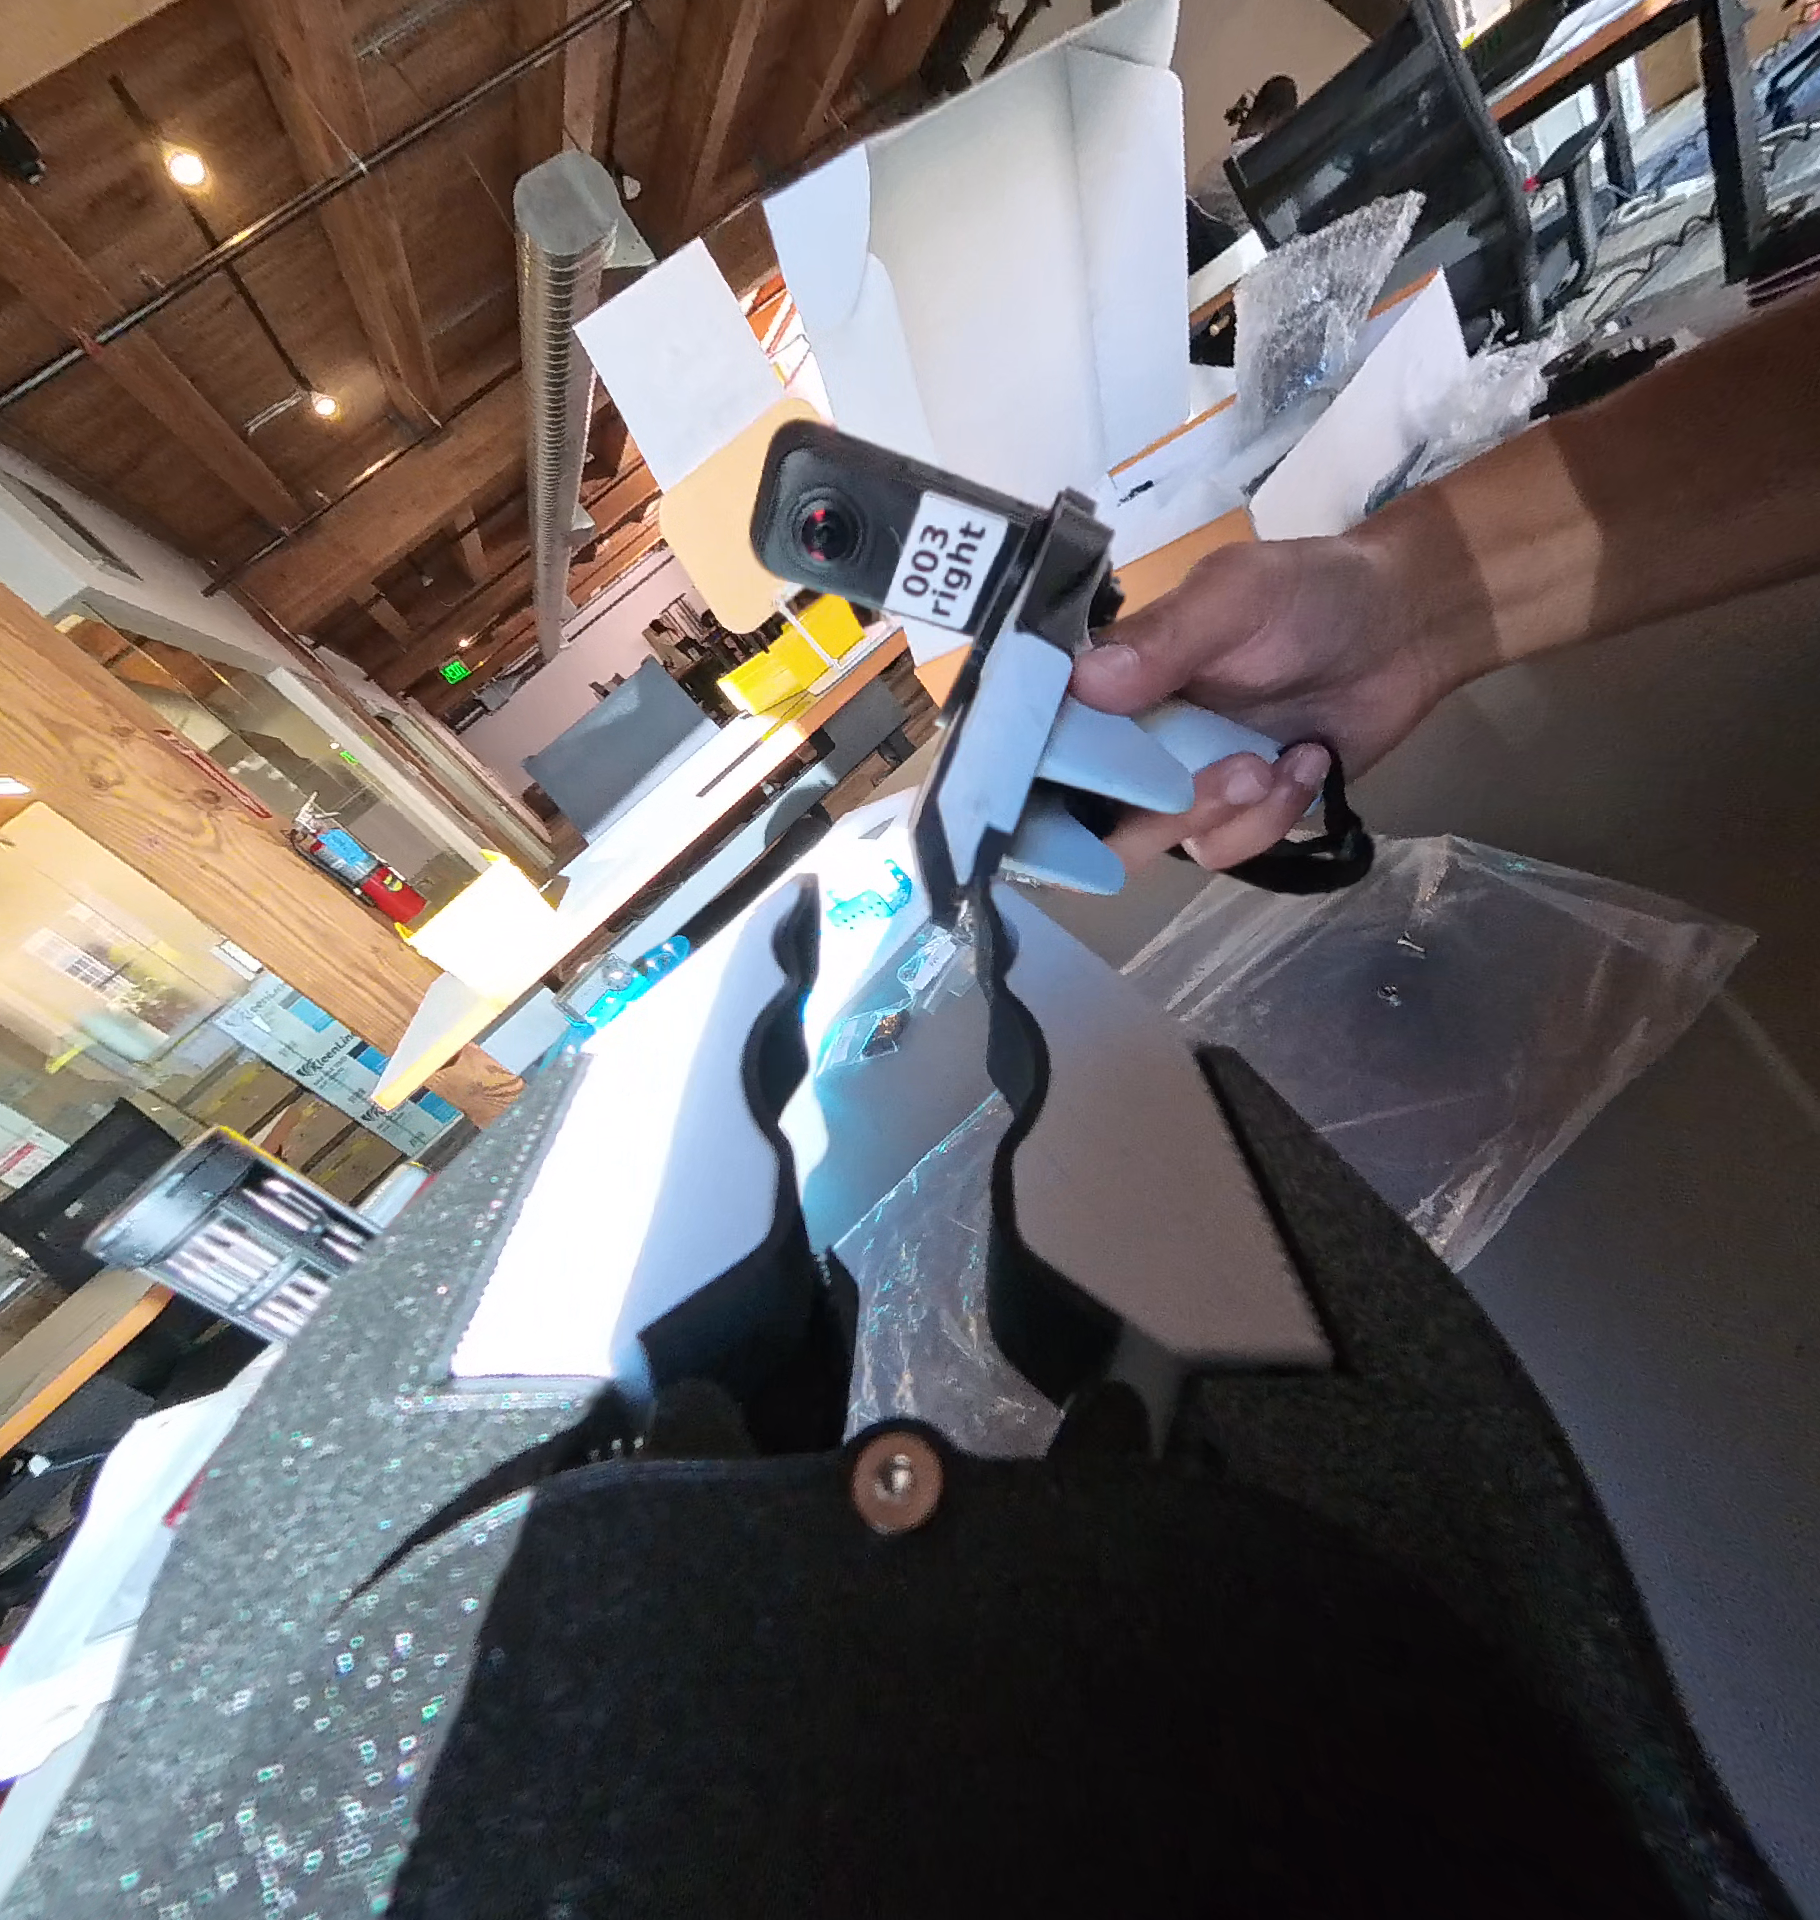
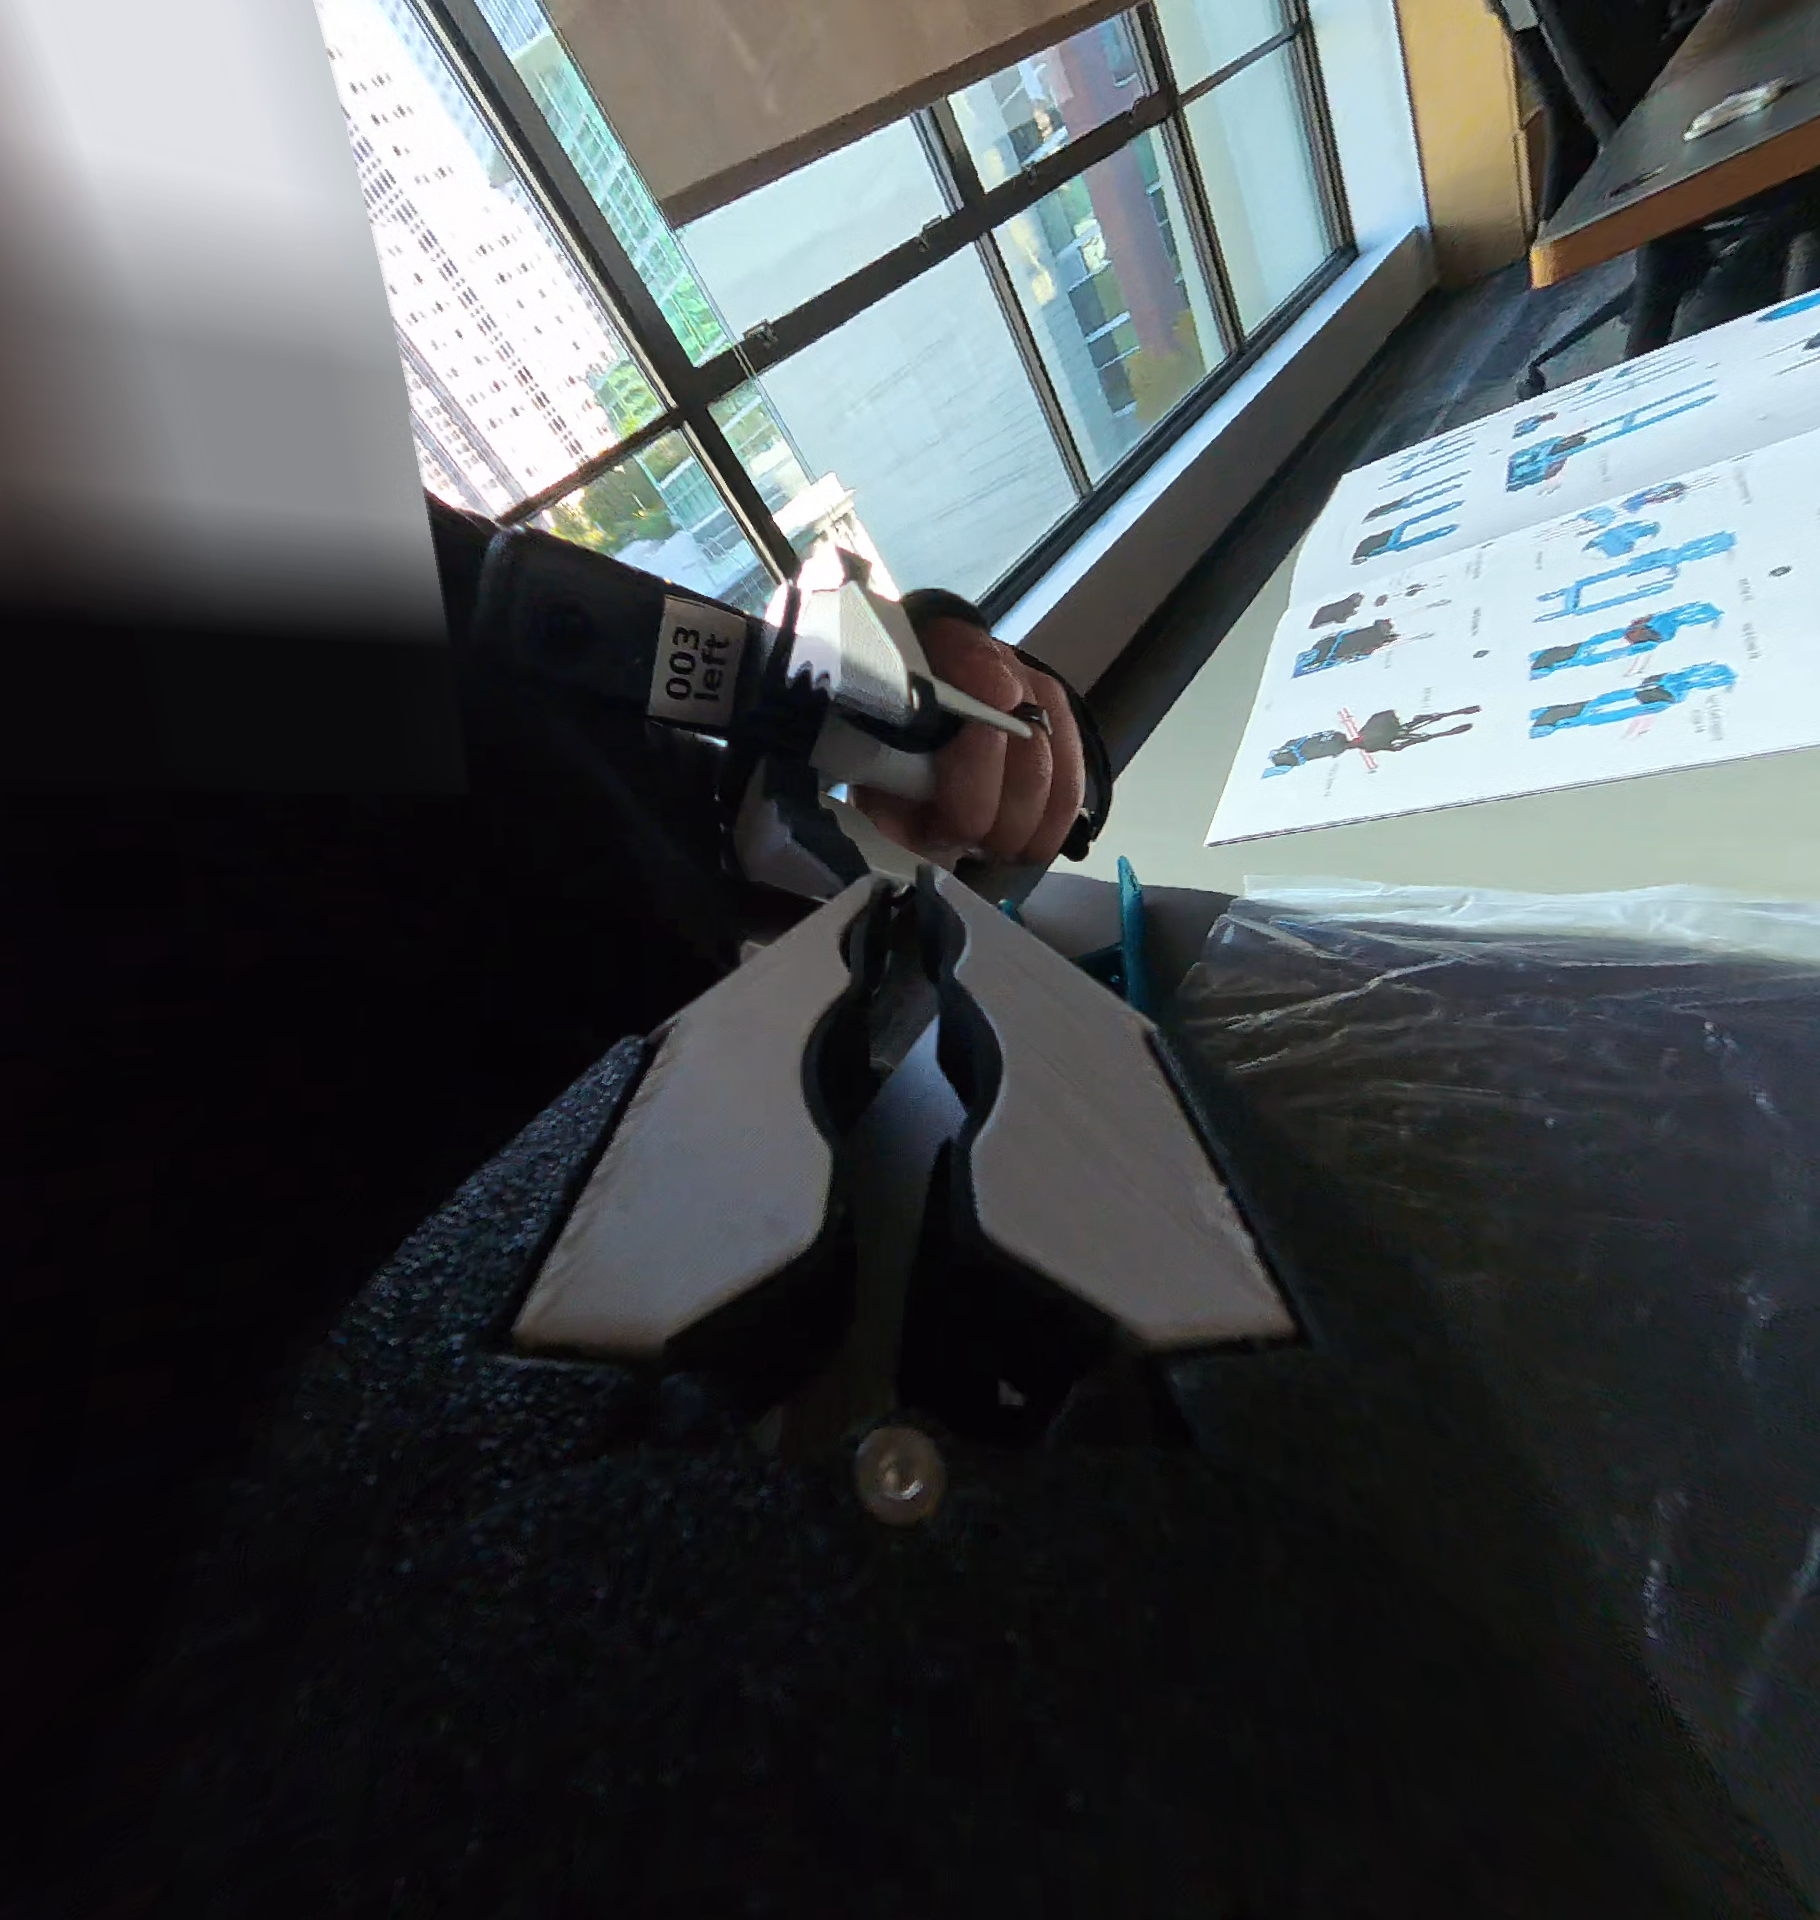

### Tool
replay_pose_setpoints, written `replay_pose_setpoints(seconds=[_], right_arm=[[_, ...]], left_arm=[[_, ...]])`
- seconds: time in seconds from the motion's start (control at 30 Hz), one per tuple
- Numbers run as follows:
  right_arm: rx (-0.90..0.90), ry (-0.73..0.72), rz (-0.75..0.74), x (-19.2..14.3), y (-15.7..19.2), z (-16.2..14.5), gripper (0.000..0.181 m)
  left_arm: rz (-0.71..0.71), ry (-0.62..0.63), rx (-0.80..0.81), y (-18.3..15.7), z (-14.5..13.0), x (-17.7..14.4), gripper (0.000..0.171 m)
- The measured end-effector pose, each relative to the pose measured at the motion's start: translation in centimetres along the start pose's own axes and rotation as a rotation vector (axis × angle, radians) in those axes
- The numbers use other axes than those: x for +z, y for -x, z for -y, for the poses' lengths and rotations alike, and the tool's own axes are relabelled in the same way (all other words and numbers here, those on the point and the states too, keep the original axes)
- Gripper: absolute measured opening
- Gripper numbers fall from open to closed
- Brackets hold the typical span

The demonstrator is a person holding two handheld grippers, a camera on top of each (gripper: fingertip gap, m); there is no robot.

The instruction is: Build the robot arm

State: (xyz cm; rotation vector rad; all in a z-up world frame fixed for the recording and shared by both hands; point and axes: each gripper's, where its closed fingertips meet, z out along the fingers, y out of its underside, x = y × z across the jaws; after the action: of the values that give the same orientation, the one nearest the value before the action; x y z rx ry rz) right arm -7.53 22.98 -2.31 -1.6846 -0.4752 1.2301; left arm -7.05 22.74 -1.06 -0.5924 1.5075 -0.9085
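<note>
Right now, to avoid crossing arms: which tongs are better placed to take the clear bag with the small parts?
Probably right: the clear bag lies just below the hand holding the right tongs; the left tongs point past it.

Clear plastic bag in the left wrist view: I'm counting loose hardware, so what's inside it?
Two small screws show through the clear plastic bag, lying apart. The bag's near edge is hidden behind the left claw, so anything there cannot be seen.
</note>
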Motion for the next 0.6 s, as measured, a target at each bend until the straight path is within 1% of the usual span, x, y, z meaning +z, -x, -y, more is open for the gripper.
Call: replay_pose_setpoints(seconds=[0.07,0.13,0.17,0.23,0.27,0.3,0.37,0.4,0.43,0.47,0.5,0.53,0.57,0.6], right_arm=[[-0.043,-0.009,-0.033,-0.3,-0.1,0.3,0.002],[-0.073,0.008,-0.080,-0.5,-0.5,0.2,0.003],[-0.109,0.045,-0.129,-0.5,-1.0,-0.2,0.003],[-0.202,0.155,-0.249,-0.1,-2.2,-1.5,0.003],[-0.257,0.213,-0.309,0.2,-2.7,-2.1,0.001],[-0.304,0.273,-0.348,0.8,-2.8,-2.8,0.001],[-0.386,0.394,-0.433,2.0,-3.3,-4.1,0.001],[-0.414,0.444,-0.451,2.7,-3.3,-4.9,0.001],[-0.430,0.496,-0.464,3.4,-3.5,-5.7,0.001],[-0.451,0.537,-0.484,3.9,-3.8,-6.4,0.001],[-0.461,0.574,-0.486,4.3,-4.0,-7.2,0.002],[-0.462,0.599,-0.490,4.8,-4.3,-7.8,0.002],[-0.460,0.613,-0.490,5.1,-4.5,-8.4,0.002],[-0.457,0.619,-0.485,5.4,-4.8,-8.9,0.002]], left_arm=[[0.000,0.023,0.009,0.1,-0.4,-0.2,0.030],[0.016,0.073,0.013,0.6,-1.5,-0.9,0.029],[0.021,0.105,-0.007,0.9,-2.2,-1.6,0.028],[0.060,0.214,-0.073,2.1,-4.5,-3.3,0.023],[0.086,0.267,-0.120,2.9,-5.6,-4.6,0.018],[0.081,0.322,-0.196,3.1,-6.7,-5.9,0.012],[0.037,0.448,-0.417,2.5,-9.2,-8.5,0.011],[0.006,0.492,-0.543,1.7,-10.1,-9.7,0.012],[-0.063,0.517,-0.668,0.3,-10.5,-10.8,0.015],[-0.122,0.512,-0.775,-1.0,-10.4,-11.6,0.023],[-0.173,0.496,-0.849,-2.3,-10.2,-12.2,0.035],[-0.181,0.479,-0.863,-2.9,-10.1,-12.6,0.037],[-0.133,0.452,-0.851,-2.7,-10.1,-12.8,0.037],[-0.117,0.420,-0.831,-2.8,-9.7,-12.8,0.037]])
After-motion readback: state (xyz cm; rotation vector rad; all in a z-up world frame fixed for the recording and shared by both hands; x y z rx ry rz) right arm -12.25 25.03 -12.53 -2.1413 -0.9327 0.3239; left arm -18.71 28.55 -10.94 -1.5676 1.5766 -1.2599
